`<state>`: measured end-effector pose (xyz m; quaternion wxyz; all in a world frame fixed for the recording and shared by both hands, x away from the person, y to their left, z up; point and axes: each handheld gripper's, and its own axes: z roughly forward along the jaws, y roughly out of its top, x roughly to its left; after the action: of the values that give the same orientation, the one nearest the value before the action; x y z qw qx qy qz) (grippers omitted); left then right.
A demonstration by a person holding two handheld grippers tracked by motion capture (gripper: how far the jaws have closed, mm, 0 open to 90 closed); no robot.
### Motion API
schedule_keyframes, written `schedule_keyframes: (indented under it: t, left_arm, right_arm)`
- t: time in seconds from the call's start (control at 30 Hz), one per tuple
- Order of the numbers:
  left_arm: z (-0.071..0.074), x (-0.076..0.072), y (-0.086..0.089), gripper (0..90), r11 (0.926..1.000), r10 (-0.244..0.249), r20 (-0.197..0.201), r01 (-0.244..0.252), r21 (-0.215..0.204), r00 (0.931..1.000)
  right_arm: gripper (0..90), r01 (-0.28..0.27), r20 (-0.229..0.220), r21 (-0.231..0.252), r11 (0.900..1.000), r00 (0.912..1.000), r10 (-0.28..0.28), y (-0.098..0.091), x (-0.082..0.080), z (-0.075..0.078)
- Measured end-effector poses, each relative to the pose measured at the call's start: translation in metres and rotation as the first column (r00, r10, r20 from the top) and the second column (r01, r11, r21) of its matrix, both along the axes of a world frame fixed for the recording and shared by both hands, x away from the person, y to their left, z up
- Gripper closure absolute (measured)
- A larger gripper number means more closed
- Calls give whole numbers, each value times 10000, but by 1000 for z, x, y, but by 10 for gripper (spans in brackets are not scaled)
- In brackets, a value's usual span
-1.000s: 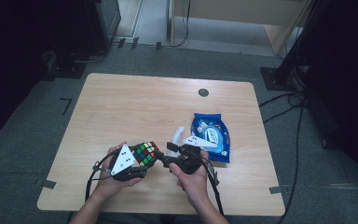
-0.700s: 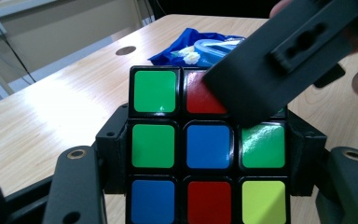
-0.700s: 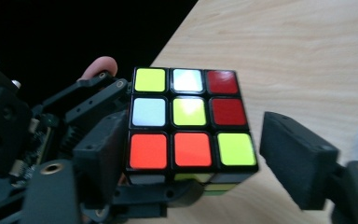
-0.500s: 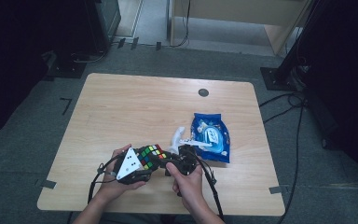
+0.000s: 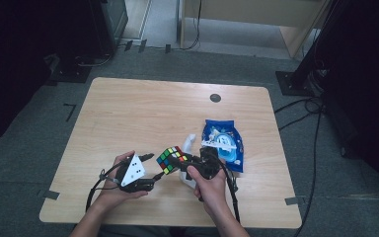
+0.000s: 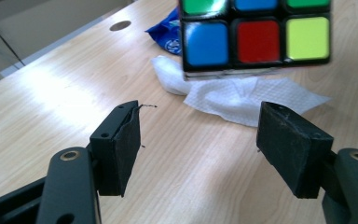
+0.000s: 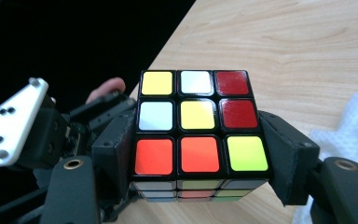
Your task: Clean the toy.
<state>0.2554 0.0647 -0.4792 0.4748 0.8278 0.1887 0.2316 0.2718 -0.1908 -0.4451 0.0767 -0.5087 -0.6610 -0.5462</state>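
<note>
The left gripper (image 5: 153,177) has just been opening; its jaws stand apart with nothing between them. The right gripper (image 5: 182,163) clamps the cube (image 5: 171,159), raised off the table.

wooden table (image 5: 143,118); blue packet (image 5: 223,144) beside crumpled white tissue (image 6: 242,95); dark round hole (image 5: 215,98) near far edge.

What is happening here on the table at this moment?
A person works with a hand-held gripper in each hand. The right gripper clamps a colour puzzle cube between its jaws and holds it above the wooden table. The left gripper has just been opening its jaws; nothing is between them, and the cube hangs just ahead of it. A crumpled white tissue and a blue packet lie on the table beside the hands.
</note>
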Motion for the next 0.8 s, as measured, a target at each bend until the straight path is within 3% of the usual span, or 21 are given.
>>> schedule_keyframes:
  t: [0.3,0.43,0.67,0.8]
  left_arm:
    - [4,-7,-7,284,9998,43,636,-54,172,9980]
    - [6,-10,-10,260,10000,-30,742,33,-44,9972]
    - [5,-12,-14,233,9999,-37,775,26,133,9970]
    - [6,-14,-18,204,9998,-221,776,221,15,9967]
  right_arm:
    - [344,-226,9,-131,9997,9997,226,5,0,-2]
    - [342,-456,-237,-21,9990,9987,456,8,0,-4]
    - [343,-476,-237,-348,9983,9986,468,11,-1,-7]
    - [344,-593,-349,-424,9973,9977,578,14,-1,-9]
